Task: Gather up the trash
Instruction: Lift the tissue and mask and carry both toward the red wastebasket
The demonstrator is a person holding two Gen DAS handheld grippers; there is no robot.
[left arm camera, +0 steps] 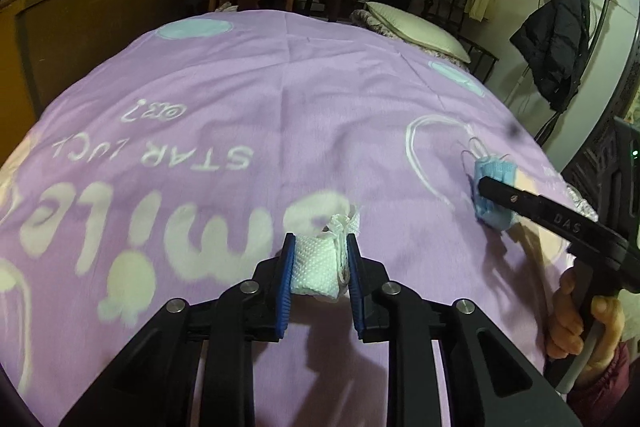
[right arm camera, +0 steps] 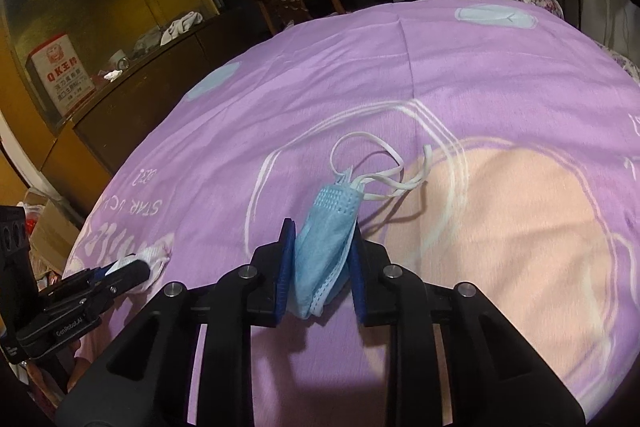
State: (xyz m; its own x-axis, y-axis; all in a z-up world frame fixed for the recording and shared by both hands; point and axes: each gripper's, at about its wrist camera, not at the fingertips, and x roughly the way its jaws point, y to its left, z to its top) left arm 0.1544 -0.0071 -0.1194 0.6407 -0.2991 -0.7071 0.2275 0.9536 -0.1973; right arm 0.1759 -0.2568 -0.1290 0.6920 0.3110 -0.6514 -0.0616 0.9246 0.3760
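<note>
Purple bedspread [left arm camera: 280, 99] carries two bits of trash — one tissue [left arm camera: 318, 263], one mask [right arm camera: 326, 247]. Left gripper [left arm camera: 320, 263] pinches the tissue; right gripper [right arm camera: 322, 259] pinches the mask.

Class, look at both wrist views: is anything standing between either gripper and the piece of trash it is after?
Nothing visible does. The left gripper is already shut on the white tissue, and the right gripper is shut on the blue face mask, both over the purple bedspread. No bin shows.
</note>
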